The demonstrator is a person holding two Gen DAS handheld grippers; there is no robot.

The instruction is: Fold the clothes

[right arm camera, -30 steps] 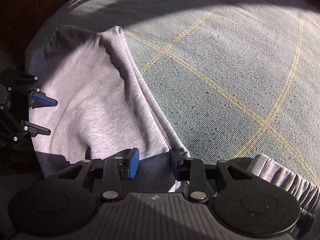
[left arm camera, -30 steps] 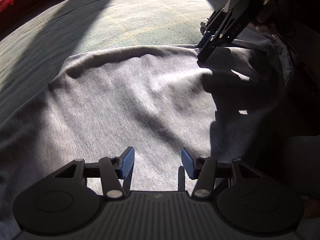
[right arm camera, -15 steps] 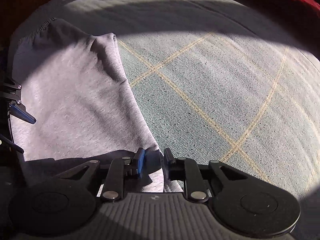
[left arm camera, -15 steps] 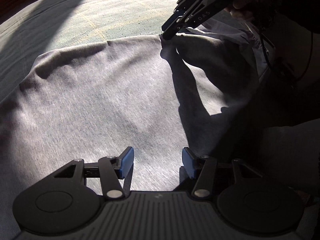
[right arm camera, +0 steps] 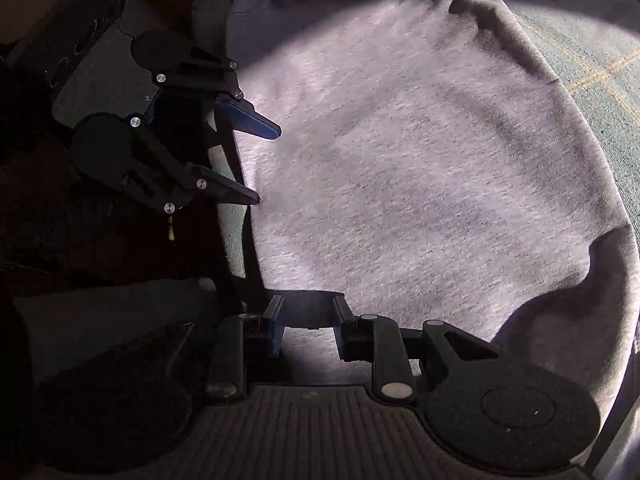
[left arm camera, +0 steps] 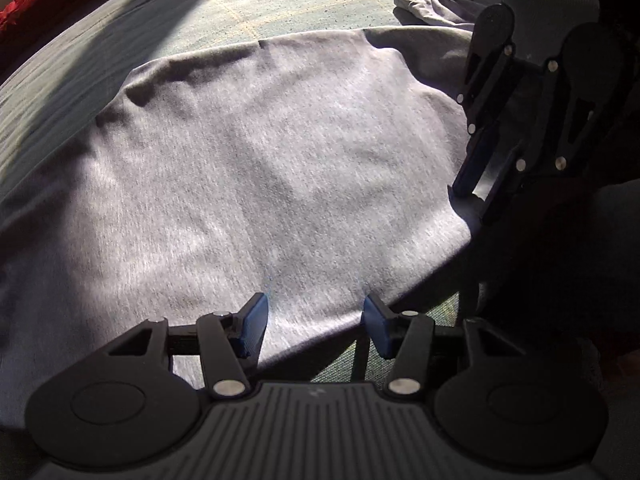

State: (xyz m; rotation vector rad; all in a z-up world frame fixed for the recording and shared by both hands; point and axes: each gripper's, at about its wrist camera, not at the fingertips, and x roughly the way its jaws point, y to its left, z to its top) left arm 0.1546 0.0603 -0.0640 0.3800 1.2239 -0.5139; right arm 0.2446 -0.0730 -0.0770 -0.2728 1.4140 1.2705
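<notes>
Left gripper (left arm camera: 312, 330), apart and empty, is over the garment's (left arm camera: 260, 168) lower edge; right gripper (left arm camera: 474, 196), also apart, is at its right edge.

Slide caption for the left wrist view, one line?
Left gripper open above the near edge of a grey garment on a green bedcover; right gripper alongside.

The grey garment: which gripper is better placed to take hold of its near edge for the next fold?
Probably the left gripper. Its jaws stand open astride the near edge of the grey garment. The right gripper, also open, hovers at the side edge.
</notes>
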